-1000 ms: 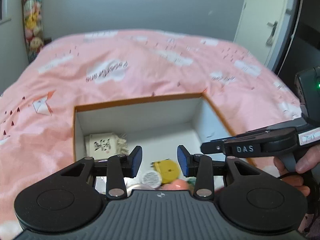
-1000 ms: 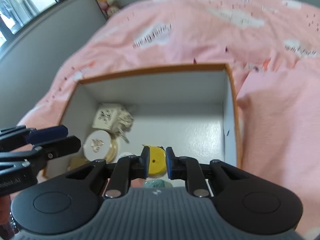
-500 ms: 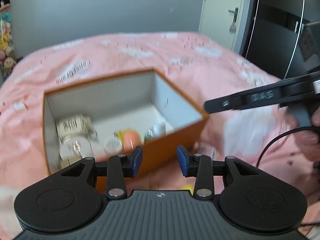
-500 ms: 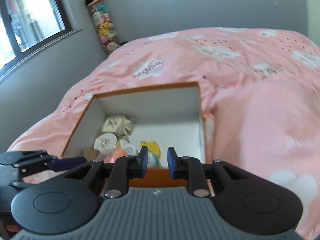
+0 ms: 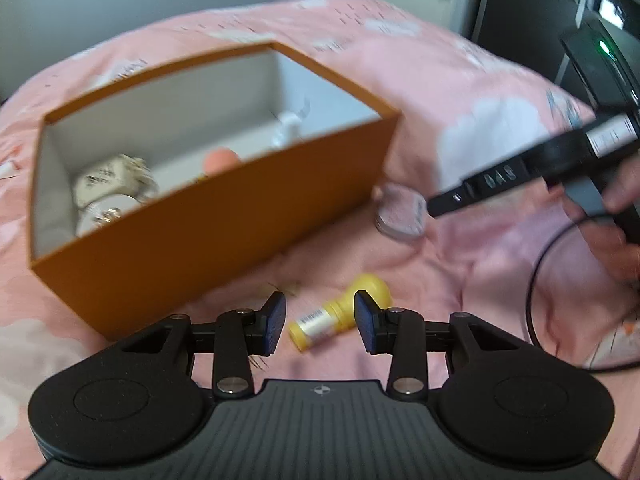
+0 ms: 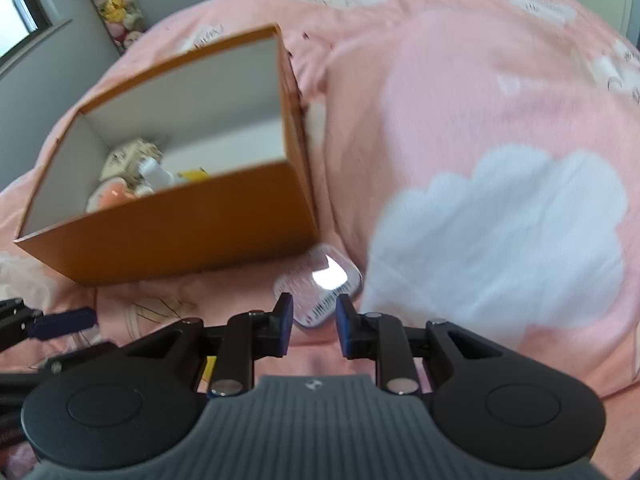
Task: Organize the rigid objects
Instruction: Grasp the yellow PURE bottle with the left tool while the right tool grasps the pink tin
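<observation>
My left hand-held gripper (image 5: 320, 322) hangs over the pink bedspread (image 5: 440, 92) with its jaws partly apart and nothing between the pads. Just past its fingertips lies a small yellow bottle (image 5: 338, 314) on its side, with a round cap and a silver barcode label — it rests on the bed, in front of the near wall of the orange box (image 5: 224, 236).

My right hand-held gripper (image 6: 314, 324) is narrow, and its jaws are opening with nothing clamped between them. Beyond its tips a flat, pinkish compact-like case (image 6: 320, 286) with a barcode and a bright glare spot lies on the bed, close to the box's near right corner (image 6: 200, 224). In the left wrist view the same case (image 5: 400, 216) sits beside that corner, with the right gripper's finger just next to it.

The box stands open on the bed, white inside. Several things already lie in it — a pale patterned packet (image 5: 106, 178), a round white tin (image 5: 104, 212), a peach-coloured ball (image 5: 220, 158), a small white bottle (image 5: 288, 130). Blur hides their finer detail.

My hand (image 5: 616, 216) is on the right gripper's handle, a black cable (image 5: 534, 280) looping below it.
</observation>
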